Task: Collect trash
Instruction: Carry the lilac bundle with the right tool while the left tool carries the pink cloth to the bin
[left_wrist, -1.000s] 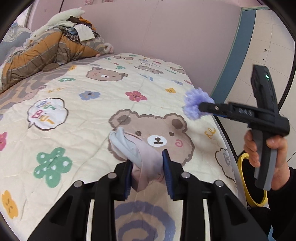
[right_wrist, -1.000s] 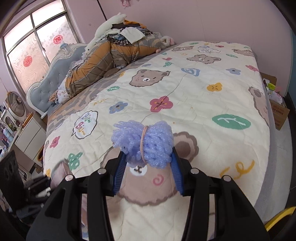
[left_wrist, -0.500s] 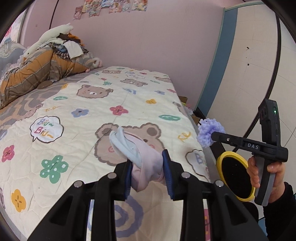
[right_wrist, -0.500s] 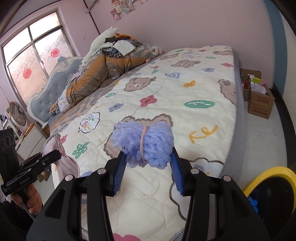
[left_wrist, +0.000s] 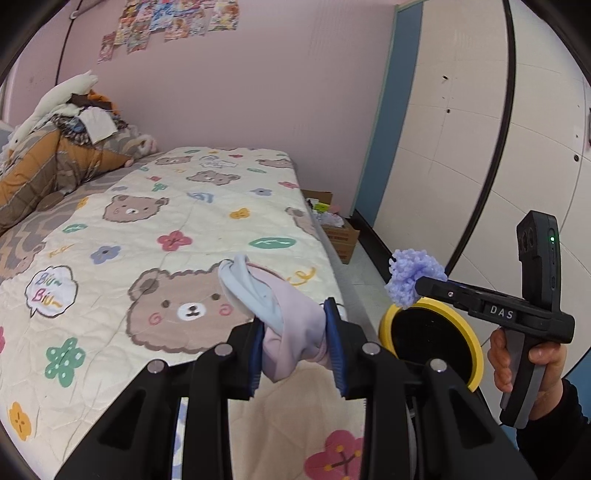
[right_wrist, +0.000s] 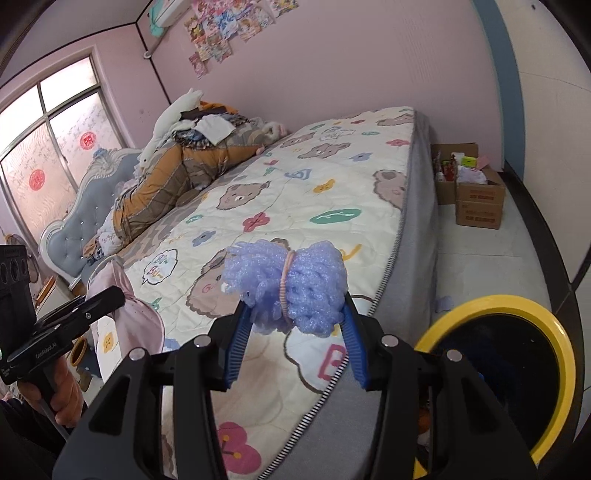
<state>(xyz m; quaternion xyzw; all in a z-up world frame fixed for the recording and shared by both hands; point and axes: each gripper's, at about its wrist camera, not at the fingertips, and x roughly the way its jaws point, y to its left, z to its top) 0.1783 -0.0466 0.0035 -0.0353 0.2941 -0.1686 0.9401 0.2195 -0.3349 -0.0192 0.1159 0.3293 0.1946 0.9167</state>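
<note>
Now carry both loads over the yellow-rimmed bin (right_wrist: 495, 373) at four o'clock: right gripper (right_wrist: 295, 325) clamps the purple mesh pouf (right_wrist: 291, 284), left gripper (left_wrist: 295, 347) pinches the pink-grey cloth wad (left_wrist: 284, 314); release only above the opening

A bin (right_wrist: 495, 373) stands on the floor just beside the bed (right_wrist: 295, 192), boxes (right_wrist: 476, 195) beyond.

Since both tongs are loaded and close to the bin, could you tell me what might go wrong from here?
1. The purple foam bundle sits at the tips of the right tongs, so it could slip out before it is over the yellow-rimmed bin.
2. The pink and blue cloth in the left tongs sticks out past the tips and may snag on the rim.
3. Both tongs heading for one narrow opening might collide.
</note>
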